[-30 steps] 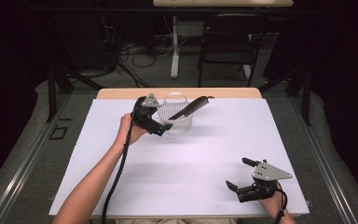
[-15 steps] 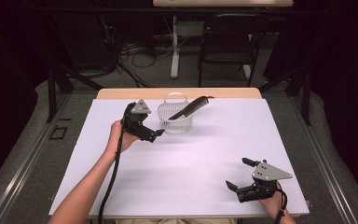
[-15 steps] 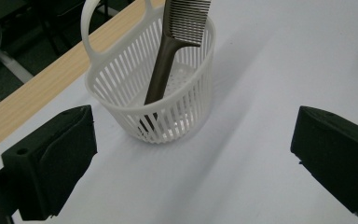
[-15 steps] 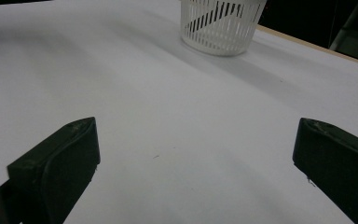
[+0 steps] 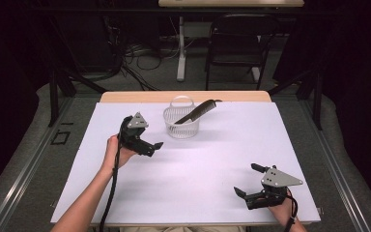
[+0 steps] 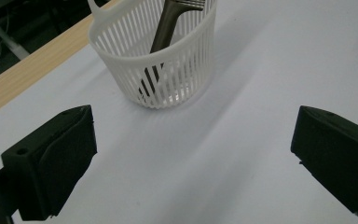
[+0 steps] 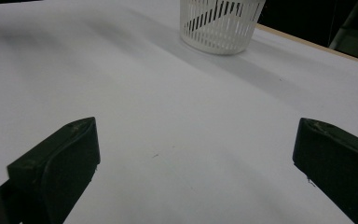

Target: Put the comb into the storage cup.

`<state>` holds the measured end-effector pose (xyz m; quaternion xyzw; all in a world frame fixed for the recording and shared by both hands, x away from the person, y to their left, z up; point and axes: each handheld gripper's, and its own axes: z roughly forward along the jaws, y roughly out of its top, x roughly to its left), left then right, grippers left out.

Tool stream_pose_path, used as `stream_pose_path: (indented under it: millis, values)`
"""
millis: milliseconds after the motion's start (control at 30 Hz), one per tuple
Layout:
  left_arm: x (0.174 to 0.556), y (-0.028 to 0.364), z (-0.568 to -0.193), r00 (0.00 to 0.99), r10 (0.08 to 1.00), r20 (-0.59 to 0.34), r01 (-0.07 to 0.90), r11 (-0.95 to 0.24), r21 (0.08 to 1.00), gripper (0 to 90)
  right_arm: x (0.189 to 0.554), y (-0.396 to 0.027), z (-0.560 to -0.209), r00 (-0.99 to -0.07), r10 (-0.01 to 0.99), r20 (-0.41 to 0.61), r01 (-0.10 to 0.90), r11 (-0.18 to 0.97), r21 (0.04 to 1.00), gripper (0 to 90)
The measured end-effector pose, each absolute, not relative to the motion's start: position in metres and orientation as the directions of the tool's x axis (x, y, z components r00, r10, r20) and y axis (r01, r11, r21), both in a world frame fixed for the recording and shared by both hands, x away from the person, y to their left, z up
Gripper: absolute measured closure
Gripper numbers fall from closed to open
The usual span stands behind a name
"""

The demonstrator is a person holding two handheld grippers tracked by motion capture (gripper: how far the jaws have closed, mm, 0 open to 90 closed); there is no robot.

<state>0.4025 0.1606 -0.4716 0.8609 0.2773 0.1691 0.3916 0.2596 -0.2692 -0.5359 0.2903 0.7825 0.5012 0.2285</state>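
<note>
The left hand-held gripper point(image 5: 142, 140) is seen in the high view held above the white worktop point(image 5: 207, 169), at about ten o'clock from the worktop's middle, gripped by the person's left hand point(image 5: 113, 151). Its jaws are spread wide apart and nothing is held between them, as is shown in the left gripper view, where bare worktop lies between the two black jaws. A black cable point(image 5: 110, 193) is trailed from it along the forearm toward the near edge.

Just beyond those jaws, at about twelve o'clock in the left gripper view, a white slatted plastic basket point(image 6: 165, 65) is found standing upright on the worktop, apart from the jaws. In the high view the basket point(image 5: 181, 123) is placed at about twelve o'clock from the worktop's middle, near the far wooden edge point(image 5: 183, 96), with its handle loop at the far side. A dark comb point(image 5: 198, 111) is leaned inside it, tilted, its toothed end raised over the rim toward two o'clock.

The right hand-held gripper point(image 5: 253, 186) is held low at about five o'clock, near the worktop's near right corner, well apart from the basket. Its jaws are likewise spread apart, empty, with bare worktop between them.
</note>
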Motion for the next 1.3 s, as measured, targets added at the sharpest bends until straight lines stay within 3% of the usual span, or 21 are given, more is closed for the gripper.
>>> stream_pose_path:
  millis: [1300]
  values:
    - [0.353, 0.190, -0.499, 0.770, 0.636, 0.047, 0.383, -0.520, 0.764, 0.1, 0.258, -0.269, -0.536, -0.723, 0.687, -0.068, 0.225, 0.328, 0.917, 0.1]
